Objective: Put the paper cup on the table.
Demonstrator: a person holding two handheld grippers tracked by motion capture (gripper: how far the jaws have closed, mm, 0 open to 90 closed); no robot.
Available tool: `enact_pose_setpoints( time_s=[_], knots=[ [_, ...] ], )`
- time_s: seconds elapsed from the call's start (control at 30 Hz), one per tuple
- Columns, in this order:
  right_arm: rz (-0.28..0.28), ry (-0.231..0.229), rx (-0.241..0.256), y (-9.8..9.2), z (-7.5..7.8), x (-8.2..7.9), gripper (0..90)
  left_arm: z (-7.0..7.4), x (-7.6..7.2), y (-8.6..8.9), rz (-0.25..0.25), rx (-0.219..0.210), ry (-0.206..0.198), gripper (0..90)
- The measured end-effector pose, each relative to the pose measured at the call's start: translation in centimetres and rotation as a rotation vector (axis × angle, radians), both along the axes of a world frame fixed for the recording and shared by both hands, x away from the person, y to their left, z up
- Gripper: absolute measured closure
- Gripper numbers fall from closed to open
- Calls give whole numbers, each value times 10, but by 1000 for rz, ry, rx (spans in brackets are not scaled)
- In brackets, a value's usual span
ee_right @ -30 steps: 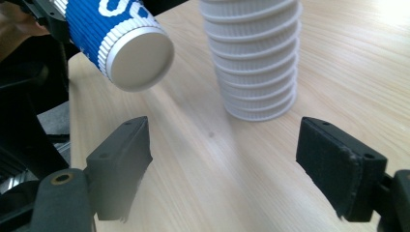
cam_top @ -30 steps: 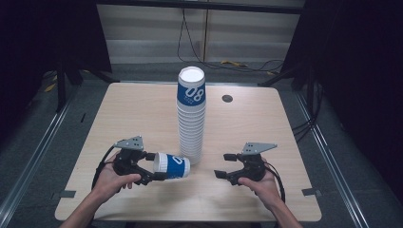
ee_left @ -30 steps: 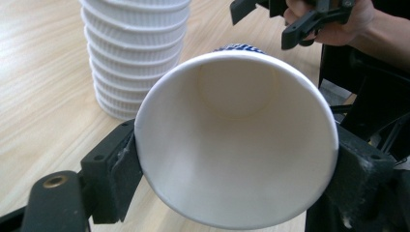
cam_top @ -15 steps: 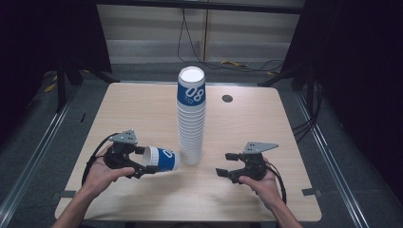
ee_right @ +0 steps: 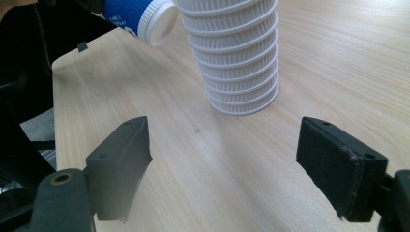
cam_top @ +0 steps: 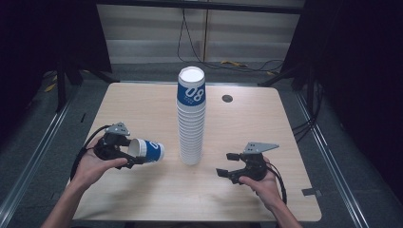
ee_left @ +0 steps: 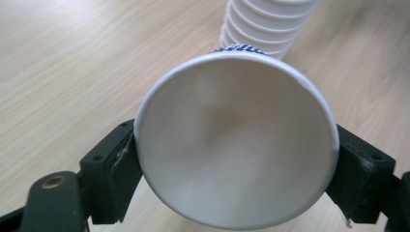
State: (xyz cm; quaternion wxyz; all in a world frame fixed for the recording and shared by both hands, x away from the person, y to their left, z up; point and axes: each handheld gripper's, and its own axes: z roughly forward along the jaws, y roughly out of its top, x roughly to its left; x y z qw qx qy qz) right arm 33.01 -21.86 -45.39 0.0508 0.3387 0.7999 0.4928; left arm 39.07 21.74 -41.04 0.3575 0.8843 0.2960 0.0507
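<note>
Cup stack (cam_top: 191, 118) marked "08"; left gripper (cam_top: 124, 153) clamps cup (cam_top: 146, 150); right gripper (cam_top: 227, 164) wide.

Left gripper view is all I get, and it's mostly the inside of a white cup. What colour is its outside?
Observer: The cup has a blue sleeve with white print, and lies sideways in the left gripper.
Operator: Those ribbed rings behind it?
Observer: The foot of a tall cup stack, topped by a blue cup marked 08.
Operator: And the other hand?
Observer: The right gripper is open and holds nothing, right of the stack.
</note>
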Motion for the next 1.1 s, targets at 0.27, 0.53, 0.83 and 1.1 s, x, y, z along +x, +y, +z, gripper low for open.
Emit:
enact_pose_setpoints(
  time_s=[0.27, 0.53, 0.83, 1.1],
  knots=[
    [-6, -2, -16, 0, 2, 0, 172, 4, 12, -3, 33, 83, 11, 170],
    [-6, 4, -16, 1, 1, 0, 163, 7, 28, -10, 38, 164, 37, 168],
    [3, 16, -11, 2, 0, 1, 163, 4, 38, -14, 35, 254, 63, 167],
    [0, 18, -8, 2, 0, 1, 163, 2, 41, -19, 10, 353, 119, 164]
  ],
)
